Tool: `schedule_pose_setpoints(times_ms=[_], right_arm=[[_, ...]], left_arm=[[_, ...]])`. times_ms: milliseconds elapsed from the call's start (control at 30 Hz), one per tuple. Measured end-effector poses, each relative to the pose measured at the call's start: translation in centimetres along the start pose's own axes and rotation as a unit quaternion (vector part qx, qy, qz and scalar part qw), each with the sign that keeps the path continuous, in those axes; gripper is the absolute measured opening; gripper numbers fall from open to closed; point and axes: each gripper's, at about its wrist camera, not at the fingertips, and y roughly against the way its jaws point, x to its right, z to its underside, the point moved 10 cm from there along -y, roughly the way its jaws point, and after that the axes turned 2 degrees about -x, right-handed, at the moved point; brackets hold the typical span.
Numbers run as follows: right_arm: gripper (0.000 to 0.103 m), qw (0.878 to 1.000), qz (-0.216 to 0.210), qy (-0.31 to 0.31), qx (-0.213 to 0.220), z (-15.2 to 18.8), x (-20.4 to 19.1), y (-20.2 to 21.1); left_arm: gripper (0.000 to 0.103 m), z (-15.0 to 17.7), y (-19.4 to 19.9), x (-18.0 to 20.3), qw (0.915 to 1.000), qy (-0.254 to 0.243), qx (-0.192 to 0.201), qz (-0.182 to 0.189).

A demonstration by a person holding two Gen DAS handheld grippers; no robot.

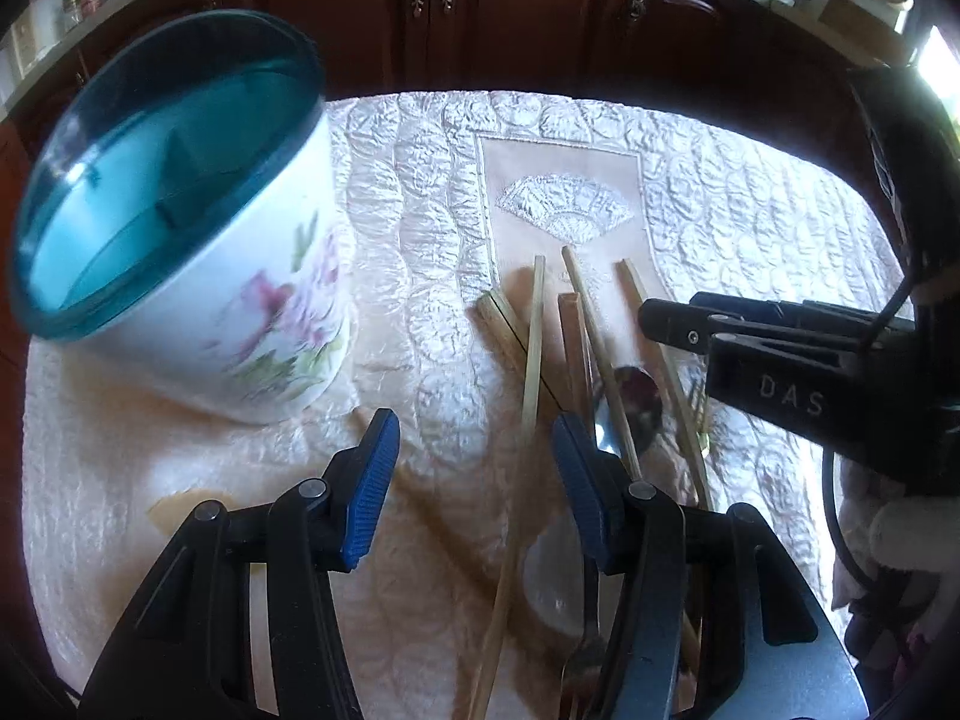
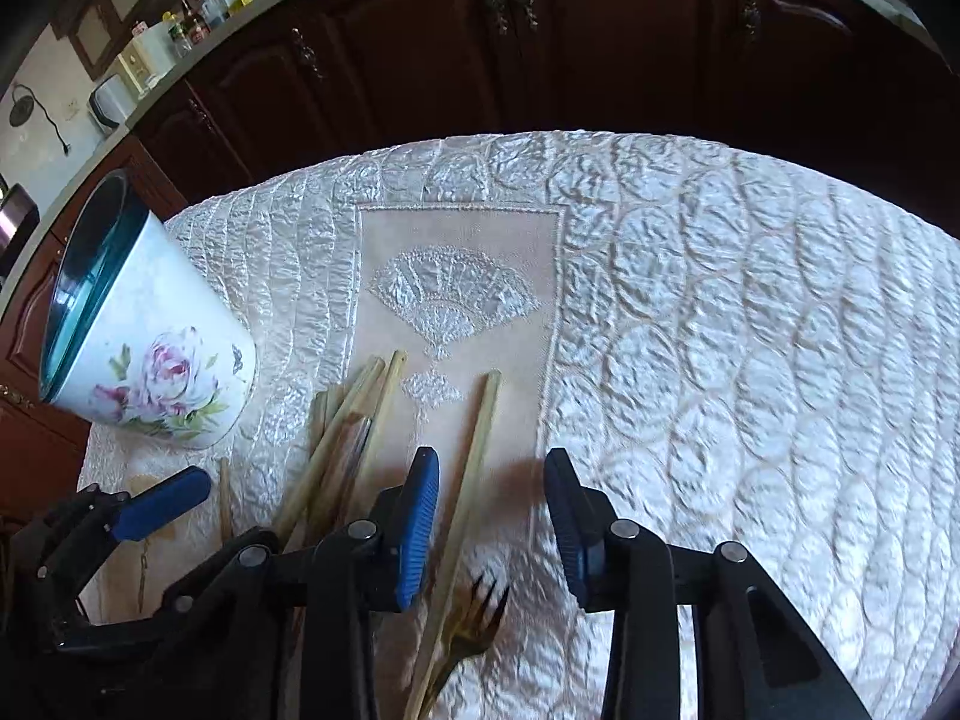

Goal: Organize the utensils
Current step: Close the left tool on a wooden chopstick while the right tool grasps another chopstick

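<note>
Two hand-held claws hover over a tabletop [image 2: 750, 312] covered in a quilted, cream-white cloth with an embroidered fan panel at its middle.

The left claw [image 1: 474, 474], seen from its own camera, stands partly open, its blue-padded fingers [image 1: 371, 483] apart with nothing pressed between them. One pale wooden chopstick [image 1: 528, 360] runs up through the gap without touching either pad. Just beside its right finger lies a loose heap of chopsticks [image 1: 591, 330], fanned out and crossing one another, with a metal spoon [image 1: 630, 405] among them.

The right claw [image 2: 489, 522] is also partly open, narrower than the left, and grips nothing. A single chopstick [image 2: 477, 450] lies between its fingers, close to the left pad [image 2: 419, 531]. A dark-tined fork with a gold handle [image 2: 480, 618] rests on the cloth under the gap, blurred.

To the left stands a white holder with painted pink roses and a teal rim [image 1: 180, 210], its inside split by a divider. It is apart from the utensils.

Dark wooden cabinets [image 2: 540, 48] fill the background.
</note>
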Motion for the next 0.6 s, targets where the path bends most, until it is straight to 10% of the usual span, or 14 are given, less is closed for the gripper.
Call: schedule_pose_setpoints(times_ms=[233,467,600], right_arm=[[0.015,1.0,-0.016,0.009,-0.014,-1.0,-0.7,-1.9],[0.007,0.999,-0.036,0.005,-0.006,-1.3,0.0,-1.2],[0.006,0.998,-0.059,0.0,0.013,-0.5,0.1,1.9]], left_arm=[[0.051,-1.6,-2.1,0.2,0.9995,-0.007,-0.015,-0.026],[0.008,-2.7,-2.9,1.0,0.9995,-0.011,-0.029,-0.006],[0.004,-2.2,-1.0,1.7,0.9995,-0.006,-0.021,0.024]])
